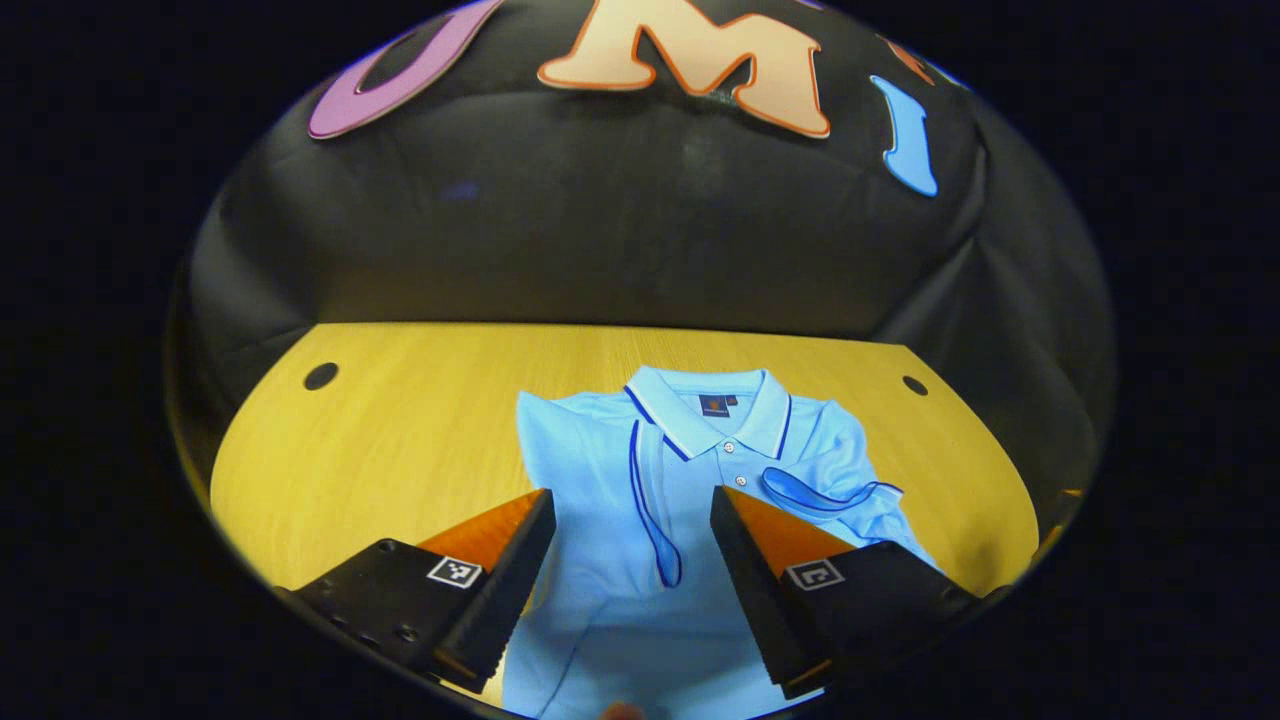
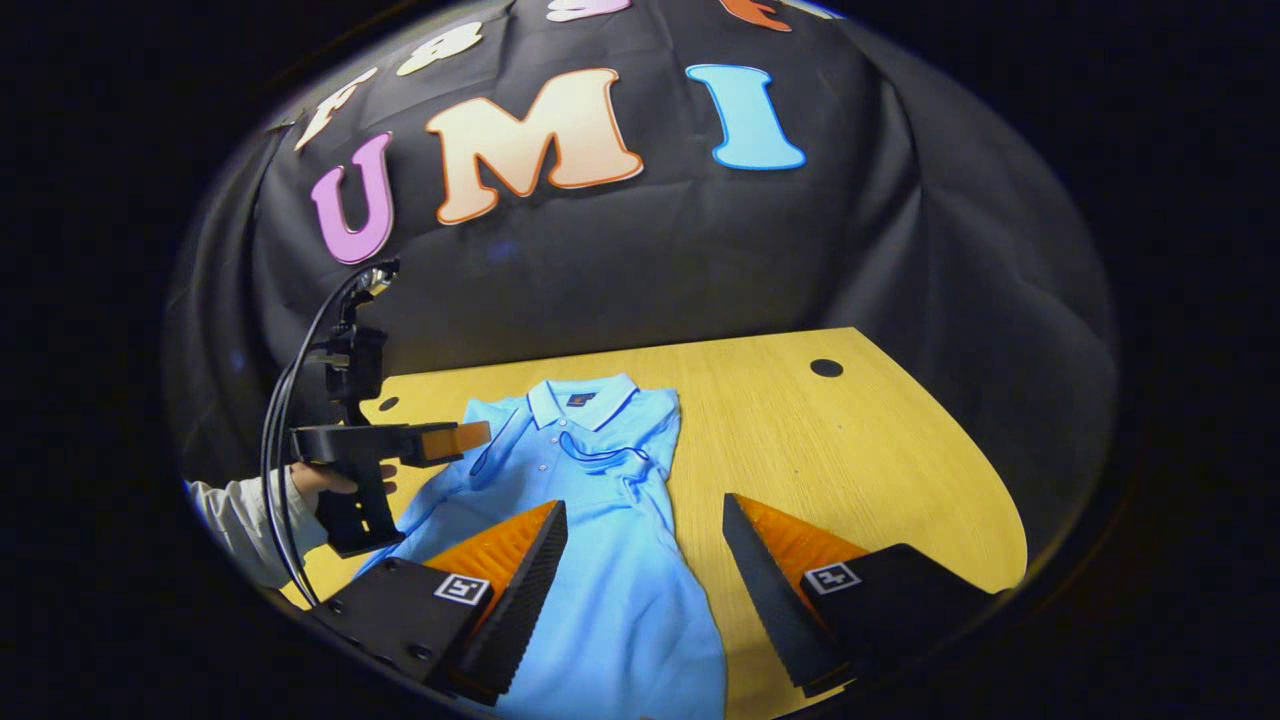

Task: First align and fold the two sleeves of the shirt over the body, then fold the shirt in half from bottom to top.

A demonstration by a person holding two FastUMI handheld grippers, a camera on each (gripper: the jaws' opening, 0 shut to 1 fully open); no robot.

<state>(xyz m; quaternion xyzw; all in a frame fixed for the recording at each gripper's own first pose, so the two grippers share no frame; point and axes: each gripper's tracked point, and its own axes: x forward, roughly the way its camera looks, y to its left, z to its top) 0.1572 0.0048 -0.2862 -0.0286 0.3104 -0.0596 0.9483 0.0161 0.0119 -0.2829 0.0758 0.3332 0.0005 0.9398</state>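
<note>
A light blue polo shirt [image 1: 640, 500] [image 2: 590, 530] lies flat on the wooden table [image 1: 400, 440] [image 2: 850, 450], collar toward the far wall. Both sleeves lie folded over its body, their dark-trimmed cuffs [image 1: 660, 560] [image 1: 820, 495] resting on the chest. My left gripper [image 1: 632, 580] hovers open above the shirt's middle, nothing between its fingers. In the right gripper view, my right gripper [image 2: 645, 590] is open over the shirt's lower right side. The left gripper [image 2: 470, 438] also appears there, held by a hand [image 2: 320, 480] above the shirt's left edge.
Two round cable holes [image 1: 321, 376] [image 1: 914, 385] sit near the table's far corners. The black cloth wall rises right behind the table. A cable [image 2: 285, 440] loops from the left gripper's handle. Bare tabletop lies on both sides of the shirt.
</note>
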